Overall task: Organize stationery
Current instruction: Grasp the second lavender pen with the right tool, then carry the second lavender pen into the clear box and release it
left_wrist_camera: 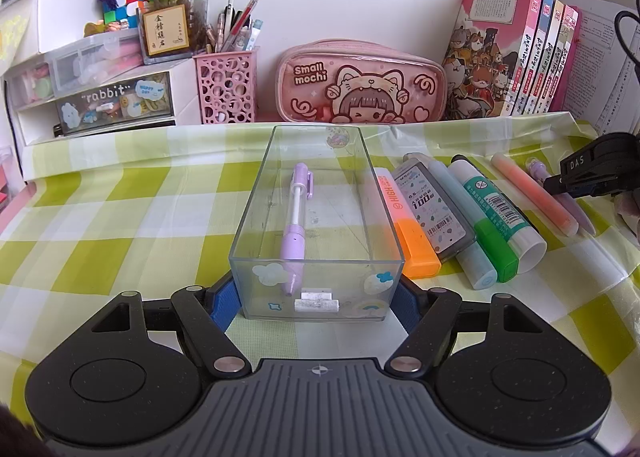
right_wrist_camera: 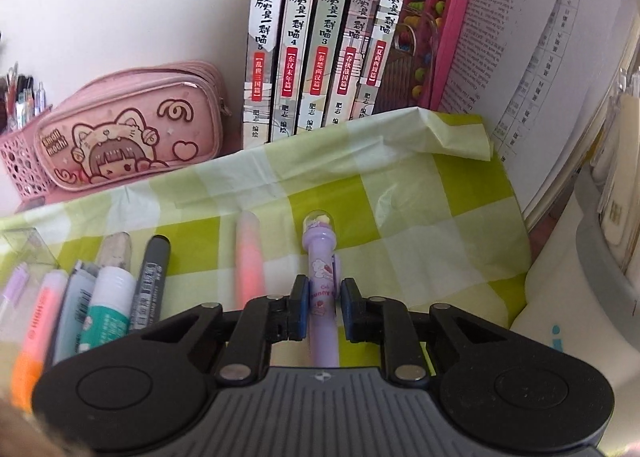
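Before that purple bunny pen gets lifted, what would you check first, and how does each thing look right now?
1. Purple bunny pen sits between the right gripper fingers: ok.
2. Fingers actually clamped on the pen: cannot tell; small gaps show either side.
3. Neighbouring pink highlighter is outside the fingers: ok.
4. Clear box is straddled by the left gripper, its fingers wide at the near corners: ok.
5. Box has room: ok; only a purple pencil and white eraser inside.

A pen (left_wrist_camera: 295, 217) lies in the box (left_wrist_camera: 256, 193), with markers (left_wrist_camera: 460, 217) in a row just right of it.
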`<state>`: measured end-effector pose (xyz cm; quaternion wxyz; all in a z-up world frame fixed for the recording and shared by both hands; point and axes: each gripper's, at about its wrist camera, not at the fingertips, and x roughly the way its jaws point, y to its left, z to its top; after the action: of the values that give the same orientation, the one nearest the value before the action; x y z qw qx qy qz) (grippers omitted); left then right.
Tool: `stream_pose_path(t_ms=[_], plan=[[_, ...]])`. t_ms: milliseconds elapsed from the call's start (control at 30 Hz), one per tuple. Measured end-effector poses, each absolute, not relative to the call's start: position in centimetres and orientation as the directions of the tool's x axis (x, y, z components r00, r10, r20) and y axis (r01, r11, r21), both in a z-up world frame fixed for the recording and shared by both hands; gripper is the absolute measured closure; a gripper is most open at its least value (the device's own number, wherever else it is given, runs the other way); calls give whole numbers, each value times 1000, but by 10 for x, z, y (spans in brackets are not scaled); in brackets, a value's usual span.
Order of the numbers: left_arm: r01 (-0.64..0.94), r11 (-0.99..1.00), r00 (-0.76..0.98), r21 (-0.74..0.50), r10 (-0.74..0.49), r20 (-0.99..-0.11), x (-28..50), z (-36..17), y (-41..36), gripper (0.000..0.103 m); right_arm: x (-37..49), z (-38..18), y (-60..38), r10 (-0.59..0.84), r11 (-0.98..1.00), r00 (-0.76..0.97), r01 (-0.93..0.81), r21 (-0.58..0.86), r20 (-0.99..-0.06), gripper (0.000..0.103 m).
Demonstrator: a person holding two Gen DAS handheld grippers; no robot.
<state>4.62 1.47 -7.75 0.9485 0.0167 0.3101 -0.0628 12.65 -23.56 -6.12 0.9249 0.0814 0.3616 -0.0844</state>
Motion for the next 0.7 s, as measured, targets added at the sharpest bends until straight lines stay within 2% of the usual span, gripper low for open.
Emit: stream_pose_path(t_ms=[333, 700], plan=[[129, 992, 800, -7, -108, -590, 46, -78, 15, 30, 121, -46, -237, 77, 930, 728, 193, 312, -681, 83], [129, 992, 800, -7, -108, -590, 46, -78, 14, 30, 114, -24, -218, 231, 889, 729, 110, 444, -644, 83]])
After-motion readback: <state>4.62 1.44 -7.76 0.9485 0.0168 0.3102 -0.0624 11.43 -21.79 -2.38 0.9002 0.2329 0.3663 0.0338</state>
